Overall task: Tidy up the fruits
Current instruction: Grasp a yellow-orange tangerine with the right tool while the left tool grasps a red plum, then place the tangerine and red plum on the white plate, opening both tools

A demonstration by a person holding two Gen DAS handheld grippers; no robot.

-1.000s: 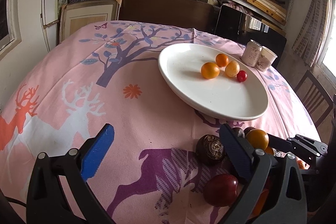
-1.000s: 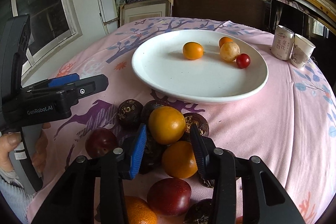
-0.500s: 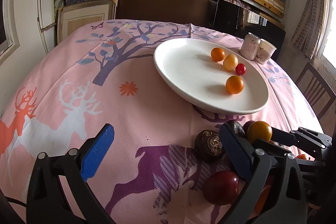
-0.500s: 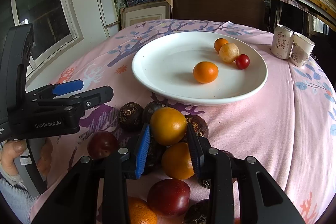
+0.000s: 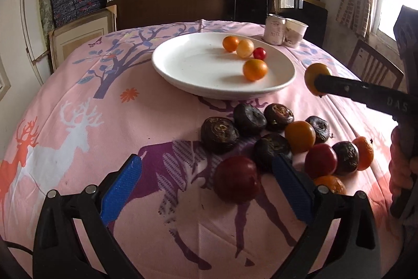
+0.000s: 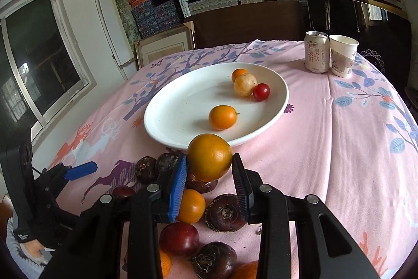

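While the right tongs point(image 6: 210, 169) clamp an orange fruit point(image 6: 209, 157) between their blue pads and hold it clear of the cloth, the step in hand looks like carrying that fruit to the white plate point(image 6: 162, 122). Their jaws have just been closing, with this fruit between them. From the right wrist view, the plate's near rim lies just past the fruit, toward 12 o'clock. Four fruits already sit on the plate: a small orange one point(image 6: 222, 117) nearest, then a pale yellow one point(image 6: 244, 86), a red cherry tomato point(image 6: 261, 92) and another orange one point(image 6: 239, 74) clustered at about 1 o'clock.

Below the tongs, on the pink printed cloth of the desk point(image 6: 339, 148), the unsorted heap remains: dark water chestnuts point(image 5: 220, 134), a dark red plum point(image 5: 237, 181) and more orange fruits point(image 5: 300, 136).

The left tongs point(image 5: 206, 190) stand wide apart and hold nothing, hovering near the heap with the plum between the pads but untouched.

The next move likely calls for going forward over the rim, lowering toward a bare patch of the plate, and spreading the pads gently, since a round fruit may roll into its neighbours.

A drink can point(image 6: 316, 52) and a paper cup point(image 6: 342, 55) stand beyond the plate at 2 o'clock, well apart from the work.
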